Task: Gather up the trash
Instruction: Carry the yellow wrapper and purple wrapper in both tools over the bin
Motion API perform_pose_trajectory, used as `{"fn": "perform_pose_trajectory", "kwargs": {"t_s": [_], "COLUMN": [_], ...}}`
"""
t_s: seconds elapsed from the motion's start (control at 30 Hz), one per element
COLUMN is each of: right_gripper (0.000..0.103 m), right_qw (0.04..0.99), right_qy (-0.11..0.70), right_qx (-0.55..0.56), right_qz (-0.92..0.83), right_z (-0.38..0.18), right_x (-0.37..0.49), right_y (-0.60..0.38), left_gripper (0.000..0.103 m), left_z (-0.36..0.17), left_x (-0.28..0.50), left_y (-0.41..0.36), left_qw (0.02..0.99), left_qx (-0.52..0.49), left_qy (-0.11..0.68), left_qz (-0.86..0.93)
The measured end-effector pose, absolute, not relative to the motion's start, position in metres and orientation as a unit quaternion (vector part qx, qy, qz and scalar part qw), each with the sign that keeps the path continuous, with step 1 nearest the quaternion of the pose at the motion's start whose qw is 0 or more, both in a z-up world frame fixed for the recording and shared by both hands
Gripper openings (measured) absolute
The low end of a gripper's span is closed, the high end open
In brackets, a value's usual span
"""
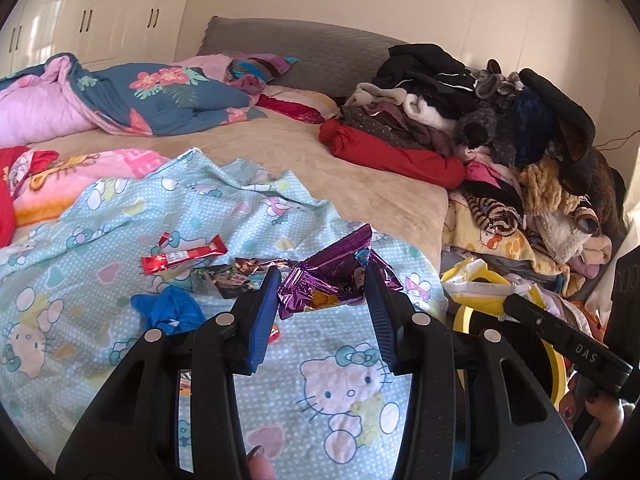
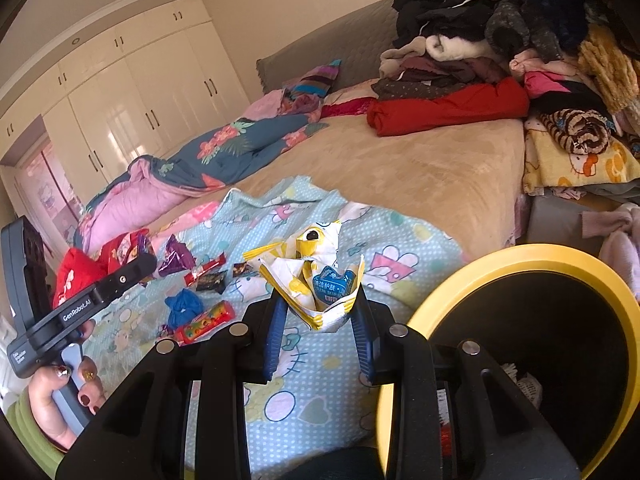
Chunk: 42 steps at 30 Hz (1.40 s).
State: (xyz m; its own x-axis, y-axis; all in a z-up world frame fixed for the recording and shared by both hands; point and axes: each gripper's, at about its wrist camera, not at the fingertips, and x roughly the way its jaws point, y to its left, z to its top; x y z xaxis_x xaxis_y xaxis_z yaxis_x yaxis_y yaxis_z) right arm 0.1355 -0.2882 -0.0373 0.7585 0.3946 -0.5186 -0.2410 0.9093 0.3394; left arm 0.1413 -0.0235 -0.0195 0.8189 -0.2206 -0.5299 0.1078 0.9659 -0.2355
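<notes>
My left gripper is shut on a crumpled purple foil wrapper, lifted above the Hello Kitty sheet. My right gripper is shut on a yellow and white packet with a blue label. On the sheet lie a red bar wrapper, a dark wrapper, a blue crumpled bag and a red tube-shaped wrapper. A yellow-rimmed bin with a black inside stands just right of the right gripper.
A tall pile of clothes with a red garment fills the bed's right side. A floral quilt lies at the back left. White wardrobes line the far wall. A hand holds the left gripper's handle.
</notes>
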Motion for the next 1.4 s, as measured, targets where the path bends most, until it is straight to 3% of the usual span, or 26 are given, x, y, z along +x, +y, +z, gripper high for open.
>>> {"fn": "perform_pose_trajectory", "kwargs": {"t_s": [1.4], "right_gripper": [0.029], "right_qw": [0.938], "right_qy": [0.284], "right_qx": [0.187], "right_qz": [0.072], "right_z": [-0.027], "right_x": [0.106], "right_y": [-0.412], "left_gripper": [0.035], "left_z": [-0.02], "left_x": [0.116], "left_y": [-0.122], "left_qw": [0.934], "left_qx": [-0.045], "left_qy": [0.305], "left_qz": [-0.18]}}
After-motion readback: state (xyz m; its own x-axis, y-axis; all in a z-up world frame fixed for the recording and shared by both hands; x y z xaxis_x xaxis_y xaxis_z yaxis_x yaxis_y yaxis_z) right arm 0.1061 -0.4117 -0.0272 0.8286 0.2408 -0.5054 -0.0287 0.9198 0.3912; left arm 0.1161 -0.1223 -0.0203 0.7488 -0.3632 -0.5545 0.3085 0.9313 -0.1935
